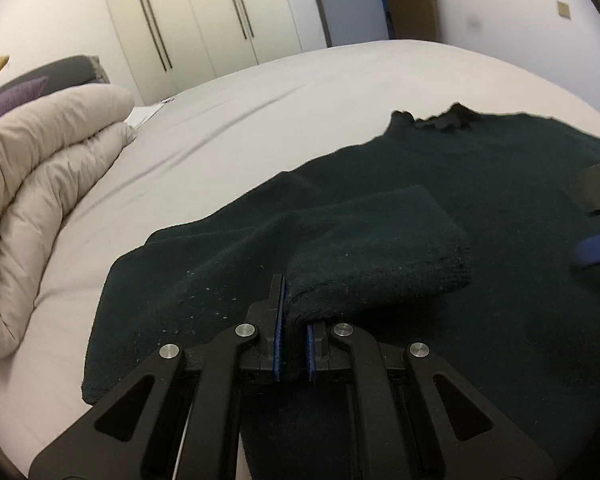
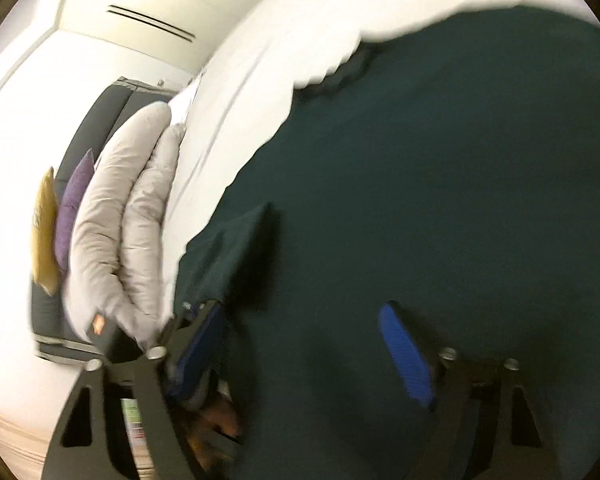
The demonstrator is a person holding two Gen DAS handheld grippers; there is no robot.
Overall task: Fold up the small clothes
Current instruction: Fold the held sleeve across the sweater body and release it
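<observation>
A dark green sweater lies spread on the white bed, its neck toward the far side. One sleeve is doubled over onto the body. My left gripper is shut on the near end of that sleeve, and the cloth is pinched between its blue pads. In the right wrist view the picture is blurred. My right gripper stands open just above the sweater, with only flat cloth below the gap. The folded sleeve lies beside its left finger. It also shows at the right edge of the left wrist view as the right gripper.
A rolled beige duvet lies along the left side of the bed, with purple and yellow cushions and a grey headboard behind it. White wardrobes and a door stand beyond the far edge. Bare sheet stretches between the duvet and the sweater.
</observation>
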